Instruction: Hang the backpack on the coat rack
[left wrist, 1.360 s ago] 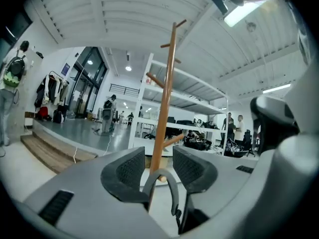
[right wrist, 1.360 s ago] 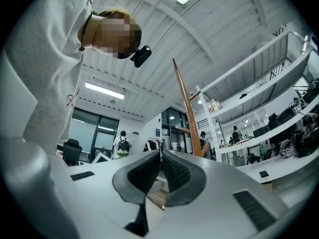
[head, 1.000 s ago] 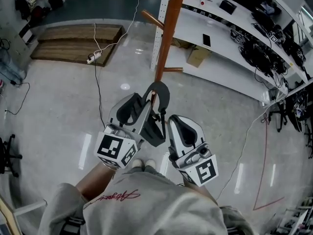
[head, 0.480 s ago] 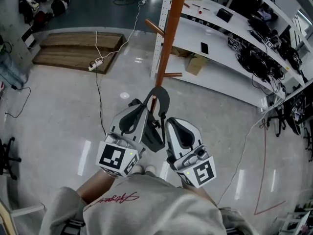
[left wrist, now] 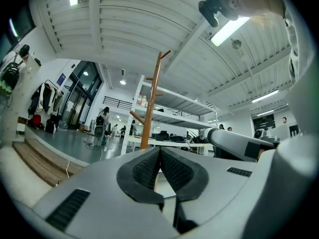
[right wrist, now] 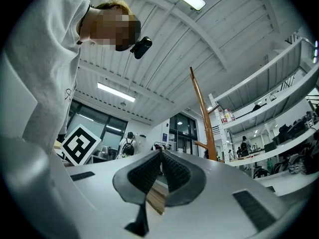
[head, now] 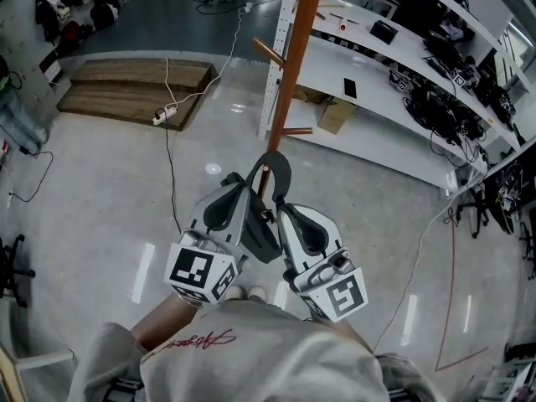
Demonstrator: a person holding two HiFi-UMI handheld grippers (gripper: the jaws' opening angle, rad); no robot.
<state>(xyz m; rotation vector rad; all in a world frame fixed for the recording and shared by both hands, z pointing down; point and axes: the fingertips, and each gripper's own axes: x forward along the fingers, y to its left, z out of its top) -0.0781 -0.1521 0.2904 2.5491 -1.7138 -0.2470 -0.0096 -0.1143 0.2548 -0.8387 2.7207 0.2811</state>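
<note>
Wooden platform (head: 134, 86), white power strip (head: 165, 114), cardboard box (head: 336, 115), white shelving (head: 394, 74)

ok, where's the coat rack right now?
Head view, upper centre: the coat rack rises beside the white shelving, just ahead of the left gripper and right gripper.

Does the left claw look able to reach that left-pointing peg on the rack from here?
Probably yes: nothing stands between the left claw and that peg on the coat rack. The claw is shut on the backpack's loop, alongside the right claw.
</note>
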